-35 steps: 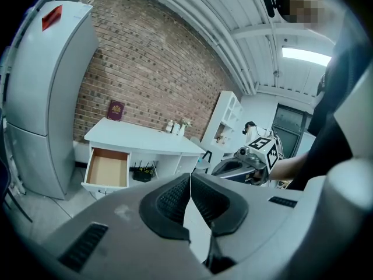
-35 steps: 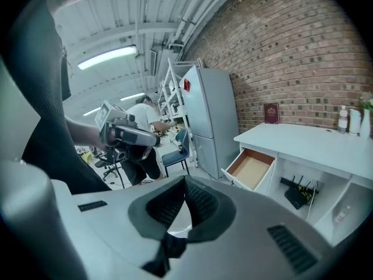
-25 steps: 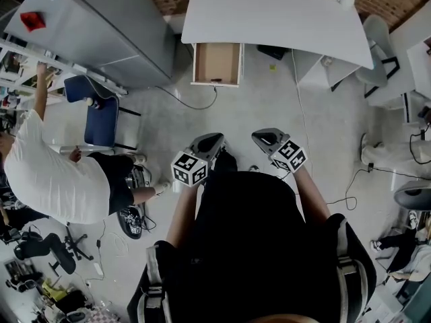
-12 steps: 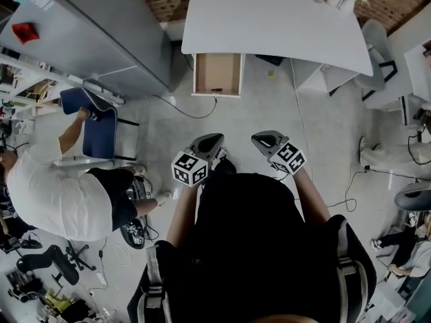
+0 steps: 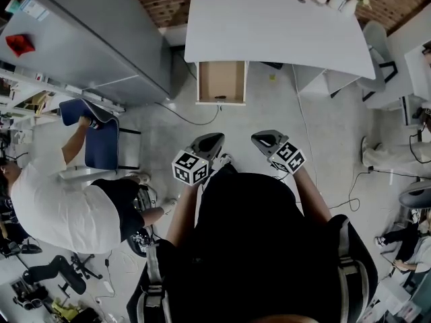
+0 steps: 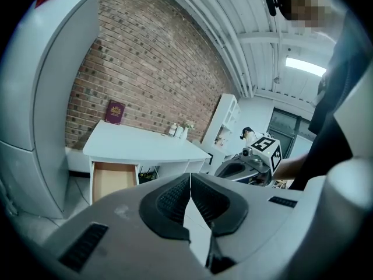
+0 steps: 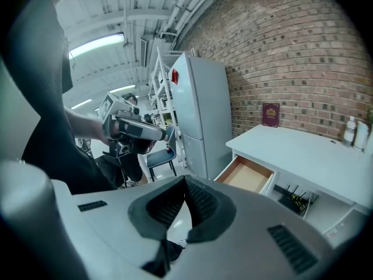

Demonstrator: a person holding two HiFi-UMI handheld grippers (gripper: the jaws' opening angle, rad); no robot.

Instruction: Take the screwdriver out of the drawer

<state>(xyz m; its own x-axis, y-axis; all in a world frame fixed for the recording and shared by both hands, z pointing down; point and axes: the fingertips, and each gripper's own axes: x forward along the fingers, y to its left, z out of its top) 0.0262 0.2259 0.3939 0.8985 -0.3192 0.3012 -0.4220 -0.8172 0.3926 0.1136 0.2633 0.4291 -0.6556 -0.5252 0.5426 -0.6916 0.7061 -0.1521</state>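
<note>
The person is standing well back from the white bench (image 5: pixel 276 25), holding both grippers low in front of the body. The left gripper (image 6: pixel 190 178) is showing its jaws pressed together with nothing between them. The right gripper (image 7: pixel 185 181) is showing the same, pads meeting at the tip and empty. Both are pointing toward the bench, with open floor (image 5: pixel 256 113) lying between them and it.

Under the bench's left end, 1 drawer (image 5: pixel 221 76) is standing pulled out, its wooden bottom showing mostly bare. Something small and dark is lying against the drawer's front wall, and I am taking it for the screwdriver (image 5: pixel 219 97) (it is too small here to tell handle from shaft). Off to the left, a person in a white shirt (image 5: pixel 60 207) is leaning toward a blue chair (image 5: pixel 101 136), well apart from the drawer.

By my reading the task is barely getting under way, with the approach to the drawer coming first. The screwdriver is probably going to handle as a light, stiff tool. Its smooth round shaft is apt to roll or slip, while the thicker handle is offering the better hold. The jaws are going to need opening before reaching in. They are best coming down from above across the handle, since the front wall is sitting right beside the tool and leaving little room on that side.
</note>
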